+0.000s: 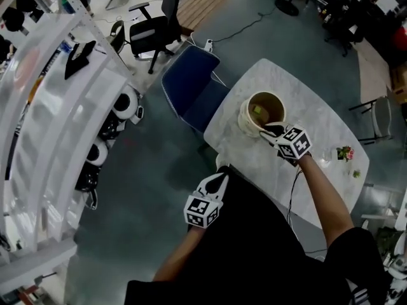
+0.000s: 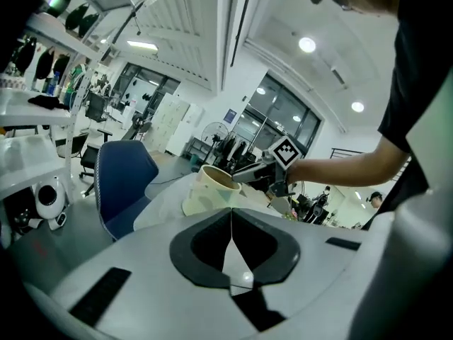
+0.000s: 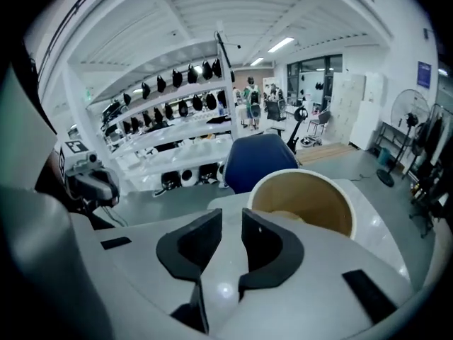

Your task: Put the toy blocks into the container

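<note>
1. We see the left gripper (image 2: pixel 231 214) with its jaws pressed together and nothing between them. In the head view it sits just beside the table's near corner, close to the person's dark top.
2. The right gripper (image 3: pixel 231 222) has its jaws parted by a narrow gap, and the gap is empty. It tilts downward with its tips at the near rim of the container.
3. The container (image 1: pixel 246 123) is a cream round tub. It stands upright on the white marbled table (image 1: pixel 318 122), toward the side where the blue chair (image 1: pixel 191 84) stands.
4. Inside the container we make out a yellow-green toy block (image 1: pixel 257 111) lying at the bottom.
5. Near the table's right edge, well apart from the container, lie a few small pink and green pieces (image 1: pixel 345 152) — too small for us to name.
</note>
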Demonstrator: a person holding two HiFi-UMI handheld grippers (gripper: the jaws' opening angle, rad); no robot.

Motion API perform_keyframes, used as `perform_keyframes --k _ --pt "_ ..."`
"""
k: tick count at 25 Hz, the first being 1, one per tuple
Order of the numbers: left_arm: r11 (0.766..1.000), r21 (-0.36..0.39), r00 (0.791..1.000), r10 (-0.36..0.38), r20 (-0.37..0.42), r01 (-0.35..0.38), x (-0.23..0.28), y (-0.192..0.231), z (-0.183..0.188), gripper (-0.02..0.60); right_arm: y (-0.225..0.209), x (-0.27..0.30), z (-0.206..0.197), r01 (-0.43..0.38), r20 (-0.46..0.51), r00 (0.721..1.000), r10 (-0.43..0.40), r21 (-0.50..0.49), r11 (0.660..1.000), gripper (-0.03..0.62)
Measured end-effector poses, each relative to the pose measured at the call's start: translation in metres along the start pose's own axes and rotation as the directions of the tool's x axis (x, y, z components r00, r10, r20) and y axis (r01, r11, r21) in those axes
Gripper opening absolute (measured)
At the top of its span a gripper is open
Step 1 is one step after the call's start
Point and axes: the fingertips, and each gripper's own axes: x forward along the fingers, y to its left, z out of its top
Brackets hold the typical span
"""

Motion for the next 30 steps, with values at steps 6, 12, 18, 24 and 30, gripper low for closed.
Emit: perform_keyframes --k 6,12,18,24,30 --pt "0.998 -0.01 0.998 -0.06 -0.015 0.06 -0.005 -0.024 -0.018 0.005 0.034 -0.057 -0.042 0.169 0.114 0.975 -0.19 0.169 0.971 0.009" --pt "0.998 0.024 0.998 -0.066 -0.02 0.066 0.01 -0.044 -0.012 0.005 0.042 -0.12 -0.084 0.228 0.166 0.941 -0.295 0.334 0.915 0.0" --pt "0.985 0.112 0.989 -0.12 -0.088 0.13 0.064 -0.103 -0.024 0.005 0.018 -0.227 -0.129 0.293 0.285 0.853 -0.437 0.432 0.853 0.0" --pt "0.968 0.206 0.99 -0.135 -0.051 0.142 0.136 -0.209 -0.021 0.005 -0.013 -0.382 -0.225 0.462 0.277 0.704 -0.654 0.52 0.719 0.0" --pt "0.94 0.296 0.985 -0.165 -0.046 0.172 0.195 -0.321 -0.042 0.005 -0.007 -0.505 -0.35 0.568 0.221 0.53 -0.819 0.624 0.536 0.0"
